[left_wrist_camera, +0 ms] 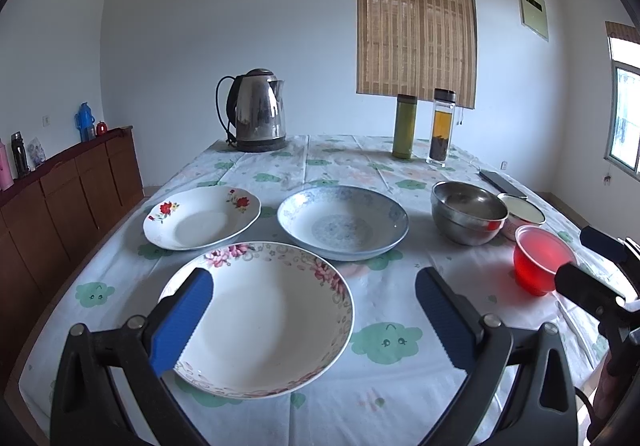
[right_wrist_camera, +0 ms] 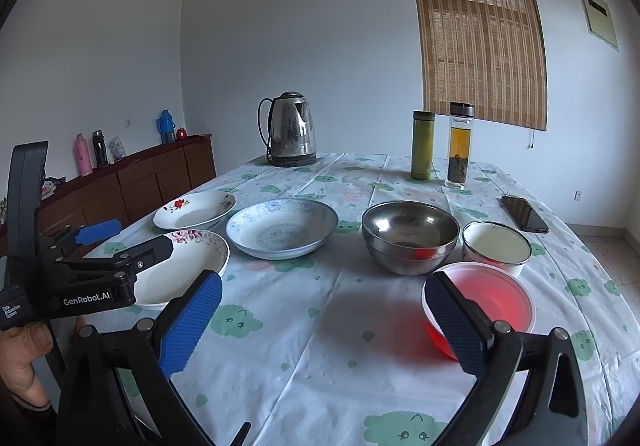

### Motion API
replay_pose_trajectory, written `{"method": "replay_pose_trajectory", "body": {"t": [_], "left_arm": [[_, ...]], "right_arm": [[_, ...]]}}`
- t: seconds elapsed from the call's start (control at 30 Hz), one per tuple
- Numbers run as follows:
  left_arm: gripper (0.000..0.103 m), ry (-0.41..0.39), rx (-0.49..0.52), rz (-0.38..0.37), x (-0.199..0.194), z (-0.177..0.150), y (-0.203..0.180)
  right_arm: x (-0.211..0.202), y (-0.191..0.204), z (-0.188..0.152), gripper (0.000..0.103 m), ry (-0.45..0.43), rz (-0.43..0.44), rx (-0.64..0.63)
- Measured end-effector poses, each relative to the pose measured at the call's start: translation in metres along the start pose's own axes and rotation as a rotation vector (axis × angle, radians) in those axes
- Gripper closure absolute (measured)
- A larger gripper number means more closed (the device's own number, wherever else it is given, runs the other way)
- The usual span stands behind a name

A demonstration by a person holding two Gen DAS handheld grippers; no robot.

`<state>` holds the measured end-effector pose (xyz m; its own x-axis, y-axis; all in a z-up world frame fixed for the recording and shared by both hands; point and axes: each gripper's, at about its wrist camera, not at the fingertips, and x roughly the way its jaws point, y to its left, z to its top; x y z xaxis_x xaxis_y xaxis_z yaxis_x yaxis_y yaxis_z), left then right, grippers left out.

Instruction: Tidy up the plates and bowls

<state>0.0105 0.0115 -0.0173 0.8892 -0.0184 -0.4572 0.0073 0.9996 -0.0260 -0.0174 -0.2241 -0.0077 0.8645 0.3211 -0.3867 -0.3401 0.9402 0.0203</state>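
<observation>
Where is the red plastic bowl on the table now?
The red plastic bowl sits on the table's near right side, just in front of the steel bowl and the white bowl, behind the right gripper.

We see a white tablecloth [left_wrist_camera: 400,398] with green cloud faces. The near plate [left_wrist_camera: 260,318] is white with pink flowers on its rim, the far left plate [left_wrist_camera: 200,218] is white with red flowers, the middle plate [left_wrist_camera: 344,222] has a blue pattern. On the right the plastic bowl [right_wrist_camera: 496,302] is red and the metal bowl [right_wrist_camera: 410,236] is silver.
</observation>
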Motion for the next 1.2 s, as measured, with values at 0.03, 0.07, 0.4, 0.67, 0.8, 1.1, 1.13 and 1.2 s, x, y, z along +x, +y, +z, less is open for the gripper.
{"method": "replay_pose_trajectory", "body": {"t": [0.03,0.07,0.4,0.67,0.8,1.1,1.13,1.2], "left_arm": [[0.000,0.002,-0.002,-0.001,0.001,0.000,0.001],[0.000,0.004,-0.004,-0.001,0.002,-0.001,0.002],[0.000,0.055,-0.073,0.035,0.017,-0.010,0.033],[0.024,0.094,-0.099,0.061,0.029,-0.020,0.062],[0.038,0.116,-0.115,0.070,0.034,-0.023,0.076],[0.053,0.149,-0.187,0.121,0.039,-0.031,0.113],[0.056,0.154,-0.197,0.122,0.040,-0.032,0.117],[0.064,0.169,-0.230,0.092,0.042,-0.034,0.124]], "right_arm": [[0.001,0.001,0.000,0.001,0.003,0.003,-0.002],[0.003,0.002,0.000,0.001,0.006,0.007,-0.004],[0.034,0.022,0.000,0.011,0.059,0.089,-0.031],[0.070,0.045,0.000,0.028,0.130,0.183,-0.051],[0.086,0.059,0.001,0.040,0.161,0.210,-0.080],[0.127,0.082,0.007,0.049,0.238,0.237,-0.138],[0.132,0.083,0.007,0.049,0.248,0.237,-0.138],[0.140,0.086,0.006,0.050,0.269,0.236,-0.143]]}}
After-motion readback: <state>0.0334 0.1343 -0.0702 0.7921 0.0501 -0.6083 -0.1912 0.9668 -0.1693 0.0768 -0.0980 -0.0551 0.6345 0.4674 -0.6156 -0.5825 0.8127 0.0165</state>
